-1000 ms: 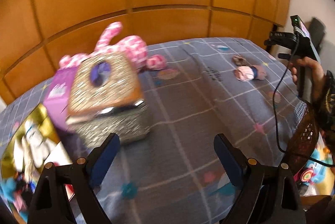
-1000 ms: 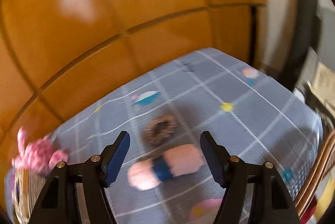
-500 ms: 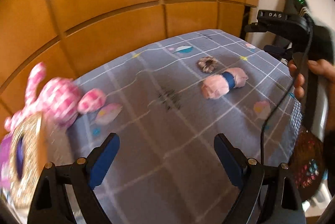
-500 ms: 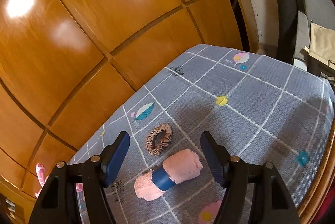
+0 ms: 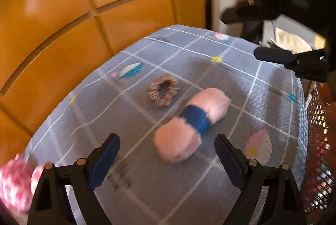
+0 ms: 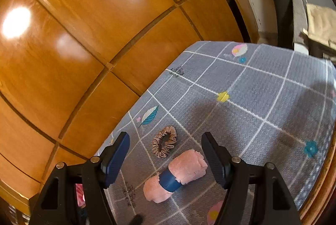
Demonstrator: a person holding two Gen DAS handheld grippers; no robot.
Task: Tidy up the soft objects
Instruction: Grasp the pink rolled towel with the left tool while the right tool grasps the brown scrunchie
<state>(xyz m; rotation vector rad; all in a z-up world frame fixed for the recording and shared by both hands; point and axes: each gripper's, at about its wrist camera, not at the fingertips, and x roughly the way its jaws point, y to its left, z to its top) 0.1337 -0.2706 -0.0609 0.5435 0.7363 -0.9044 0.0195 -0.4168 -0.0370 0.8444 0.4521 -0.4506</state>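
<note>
Left fingers: I see my left gripper (image 5: 167, 158) spread wide with nothing between the blue pads (image 5: 104, 162); it hangs above the mat, the near end of the towel roll sitting in the gap in its view.
Right fingers: my right gripper (image 6: 166, 158) is likewise spread and holding nothing; the scrunchie and roll both show between its fingers. From the left camera I see it up at the far right, dark and blurred (image 5: 294, 59).
Plush: at the far left of the left view I catch a pink-and-white checked toy (image 5: 14, 185), blurred and cut by the frame edge, resting on the mat.
Wall: orange wood panels (image 6: 84, 36) rise behind the mat.
Mat: a grey sheet (image 6: 262, 99) with a white grid and small feather and flower prints carries everything.
Scrunchie: a brown ruffled hair tie (image 6: 164, 141) lies flat, just beyond the roll and apart from it; also visible from the left (image 5: 163, 90).
Roll: a pink towel roll (image 6: 175, 175) with a blue band round its middle lies diagonally on the mat; from the left (image 5: 191, 123) it is motion-blurred.
Basket: at the right edge of the left view I make out a dark mesh basket (image 5: 317, 141) beside the mat; its contents are too blurred to name.
</note>
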